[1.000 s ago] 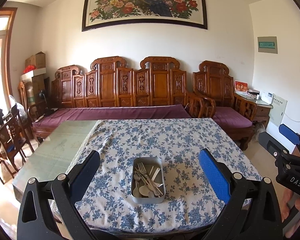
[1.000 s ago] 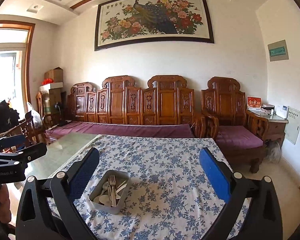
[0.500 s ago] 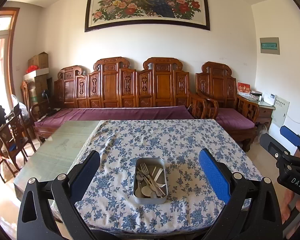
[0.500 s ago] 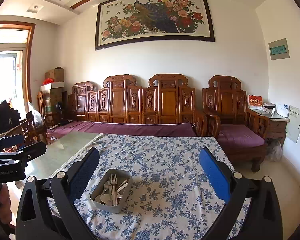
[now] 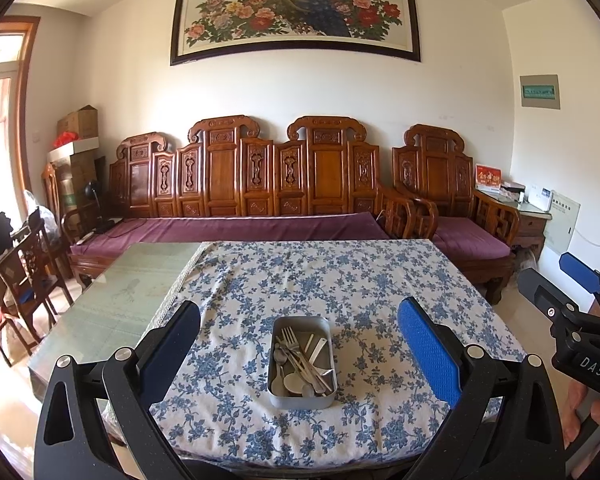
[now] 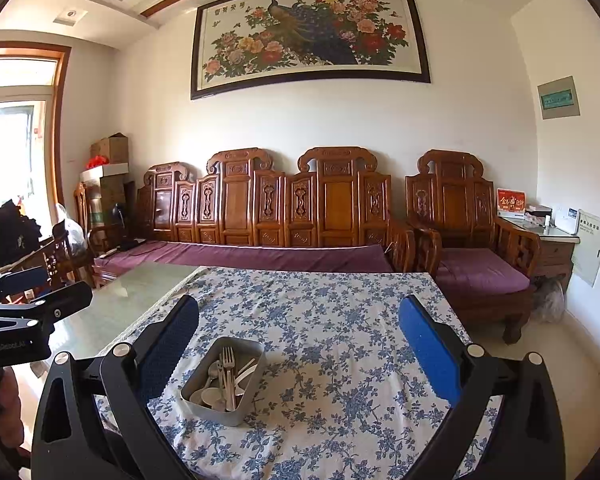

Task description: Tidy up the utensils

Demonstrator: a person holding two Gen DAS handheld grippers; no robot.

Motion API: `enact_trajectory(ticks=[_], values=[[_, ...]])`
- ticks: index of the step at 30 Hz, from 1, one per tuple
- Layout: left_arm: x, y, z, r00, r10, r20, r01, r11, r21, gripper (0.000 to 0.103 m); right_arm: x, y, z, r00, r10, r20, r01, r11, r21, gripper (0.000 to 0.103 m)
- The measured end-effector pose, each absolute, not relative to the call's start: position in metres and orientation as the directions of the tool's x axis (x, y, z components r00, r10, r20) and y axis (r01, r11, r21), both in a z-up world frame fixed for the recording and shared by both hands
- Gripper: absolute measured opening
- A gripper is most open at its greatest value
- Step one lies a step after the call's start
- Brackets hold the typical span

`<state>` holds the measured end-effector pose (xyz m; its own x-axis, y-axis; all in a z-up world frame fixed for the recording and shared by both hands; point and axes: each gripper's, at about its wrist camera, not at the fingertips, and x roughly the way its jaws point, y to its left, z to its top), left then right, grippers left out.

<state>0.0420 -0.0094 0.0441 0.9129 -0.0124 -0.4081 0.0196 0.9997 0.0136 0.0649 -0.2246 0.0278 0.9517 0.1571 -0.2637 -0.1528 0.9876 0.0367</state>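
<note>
Utensils [image 5: 300,358] overlap in tin [image 5: 302,400], bowls partly hidden.

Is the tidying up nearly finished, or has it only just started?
It looks like it has barely started. Done: nothing sorted that I can see; the fork, spoons and pale sticks still lie jumbled in the grey metal rectangular tin on the blue-flowered tablecloth. In hand: nothing; the left gripper and right gripper are both open and empty, short of the tin. Left: taking the utensils out and arranging them.
</note>
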Motion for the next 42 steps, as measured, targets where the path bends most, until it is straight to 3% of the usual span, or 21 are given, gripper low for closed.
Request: enact_trajectory(ticks=[42], values=[[0.0395,-0.0103,0.0508,0.918,-0.032,-0.395,0.039,0.999,0.01,0.095,0.0661,-0.2253,0.0243,0.952,0.153,-0.264,-0.147,0.988,0.044,0.101]])
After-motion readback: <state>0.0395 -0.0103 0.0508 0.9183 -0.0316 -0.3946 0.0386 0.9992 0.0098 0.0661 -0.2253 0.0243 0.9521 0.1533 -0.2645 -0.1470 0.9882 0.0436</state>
